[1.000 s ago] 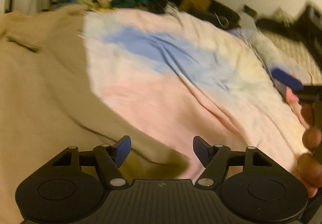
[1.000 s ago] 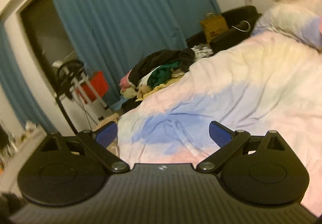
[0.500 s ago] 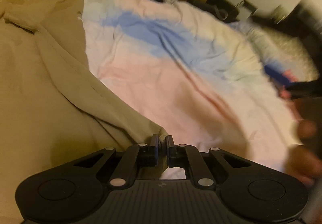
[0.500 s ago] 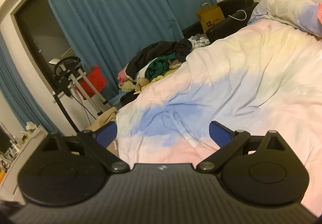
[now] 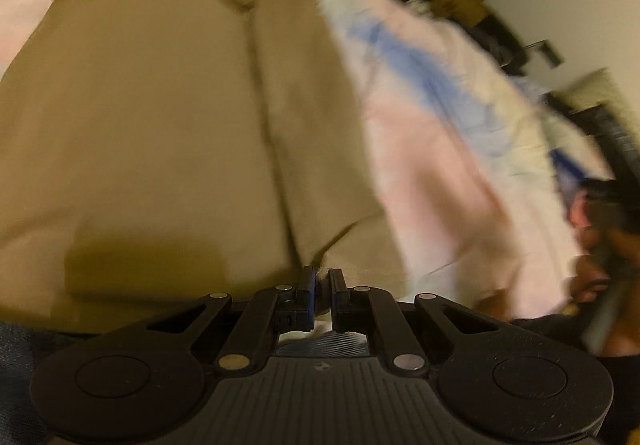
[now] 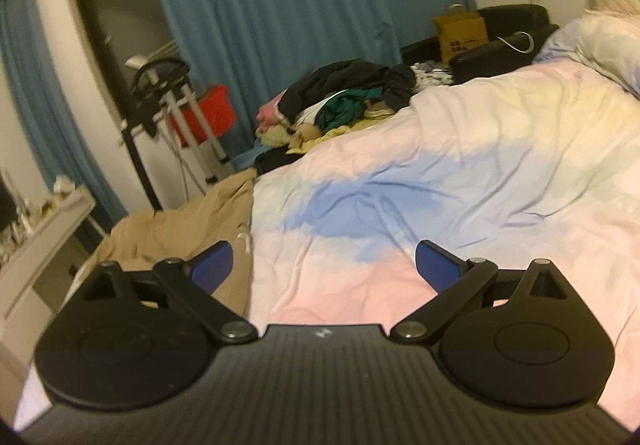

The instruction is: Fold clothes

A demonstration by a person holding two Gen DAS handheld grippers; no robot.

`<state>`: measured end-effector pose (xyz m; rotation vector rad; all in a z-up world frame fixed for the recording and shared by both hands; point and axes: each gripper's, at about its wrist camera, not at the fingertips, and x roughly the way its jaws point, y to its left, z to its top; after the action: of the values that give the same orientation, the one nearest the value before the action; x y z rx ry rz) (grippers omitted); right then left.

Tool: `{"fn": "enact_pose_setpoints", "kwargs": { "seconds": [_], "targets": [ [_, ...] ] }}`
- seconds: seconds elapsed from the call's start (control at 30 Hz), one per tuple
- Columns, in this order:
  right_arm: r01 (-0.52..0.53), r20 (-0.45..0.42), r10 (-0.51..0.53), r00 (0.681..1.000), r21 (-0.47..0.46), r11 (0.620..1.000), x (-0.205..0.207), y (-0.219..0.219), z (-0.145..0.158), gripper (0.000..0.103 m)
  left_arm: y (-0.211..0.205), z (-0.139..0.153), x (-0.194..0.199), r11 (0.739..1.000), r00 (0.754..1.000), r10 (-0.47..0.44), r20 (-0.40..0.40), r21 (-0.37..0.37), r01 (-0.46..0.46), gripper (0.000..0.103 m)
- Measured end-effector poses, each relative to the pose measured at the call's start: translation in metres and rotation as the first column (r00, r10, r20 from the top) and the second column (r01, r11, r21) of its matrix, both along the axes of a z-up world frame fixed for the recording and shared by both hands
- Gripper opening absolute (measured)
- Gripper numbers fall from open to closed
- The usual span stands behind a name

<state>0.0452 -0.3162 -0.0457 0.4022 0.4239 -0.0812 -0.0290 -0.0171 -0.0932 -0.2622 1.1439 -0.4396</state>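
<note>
A tan garment [image 5: 160, 133] lies spread over the pastel pink, blue and yellow bedcover [image 5: 440, 133]. My left gripper [image 5: 320, 285] is shut on the near hem of the tan garment. In the right wrist view the tan garment [image 6: 192, 221] lies at the left of the bed. My right gripper [image 6: 322, 265] is open and empty, held above the bedcover [image 6: 460, 185]. The right gripper and the hand holding it show blurred at the right edge of the left wrist view [image 5: 592, 205].
A pile of mixed clothes [image 6: 340, 101] sits at the far edge of the bed. Behind it are blue curtains [image 6: 300, 5], a red box on a stand [image 6: 212, 113], a brown paper bag [image 6: 460, 29] and a pillow [image 6: 600, 41] at the right.
My left gripper closed on the tan garment's hem and has swung left over it. My right gripper stayed open and shifted slightly, bringing the garment into its view.
</note>
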Motion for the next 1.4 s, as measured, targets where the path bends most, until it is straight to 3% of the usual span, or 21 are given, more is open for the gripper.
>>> {"fn": "enact_pose_setpoints", "kwargs": {
  "seconds": [0.2,0.3,0.33,0.37,0.43,0.57,0.73,0.8,0.87,1.07,1.3,1.4],
  "targets": [
    [-0.048,-0.013,0.047,0.999,-0.054,0.997,0.0,0.024,0.0,0.1,0.005,-0.02,0.012,1.0,0.999,0.016,-0.052,-0.014,-0.017,0.008],
    [-0.071,-0.029,0.069,0.997,-0.048,0.996,0.005,0.033,-0.003,0.099,0.012,-0.018,0.018,0.998,0.998,0.023,-0.062,-0.052,-0.026,0.016],
    [-0.079,-0.036,0.078,0.996,-0.047,0.996,0.007,0.036,-0.005,0.1,0.015,-0.017,0.019,0.998,0.998,0.026,-0.058,-0.063,-0.029,0.023],
    [-0.088,-0.041,0.087,0.995,-0.048,0.995,0.008,0.038,-0.006,0.099,0.018,-0.015,0.02,0.996,0.998,0.029,-0.052,-0.077,-0.033,0.037],
    [-0.104,-0.049,0.101,0.994,-0.051,0.993,0.011,0.043,-0.008,0.1,0.022,-0.011,0.024,0.992,0.999,0.039,-0.025,-0.117,-0.041,0.057],
    [-0.114,-0.057,0.111,0.992,-0.058,0.992,0.012,0.047,-0.01,0.1,0.026,-0.009,0.034,0.988,0.998,0.057,-0.003,-0.146,-0.057,0.067],
    [-0.114,-0.064,0.11,0.992,-0.056,0.992,0.014,0.049,-0.011,0.1,0.016,-0.024,0.052,0.989,0.997,0.055,-0.048,-0.133,-0.061,0.063],
    [-0.115,-0.064,0.111,0.992,-0.056,0.992,0.013,0.049,-0.012,0.1,0.012,-0.027,0.052,0.992,0.998,0.041,-0.042,-0.114,-0.046,0.046],
    [-0.116,-0.064,0.112,0.992,-0.06,0.991,0.013,0.049,-0.011,0.1,0.007,-0.029,0.052,0.996,0.999,0.021,-0.031,-0.091,-0.024,0.004],
    [-0.123,-0.065,0.119,0.991,-0.064,0.99,0.013,0.052,-0.012,0.1,0.004,-0.018,0.032,1.0,0.998,-0.022,0.058,0.017,0.021,0.003],
    [-0.133,-0.062,0.129,0.99,-0.069,0.989,0.013,0.055,-0.012,0.1,0.0,-0.019,0.026,0.995,0.994,-0.039,0.103,0.096,0.029,0.004],
    [-0.136,-0.057,0.132,0.99,-0.067,0.989,0.013,0.057,-0.012,0.1,-0.004,-0.011,0.018,0.991,0.985,-0.067,0.157,0.125,0.047,0.018]
  ]
}}
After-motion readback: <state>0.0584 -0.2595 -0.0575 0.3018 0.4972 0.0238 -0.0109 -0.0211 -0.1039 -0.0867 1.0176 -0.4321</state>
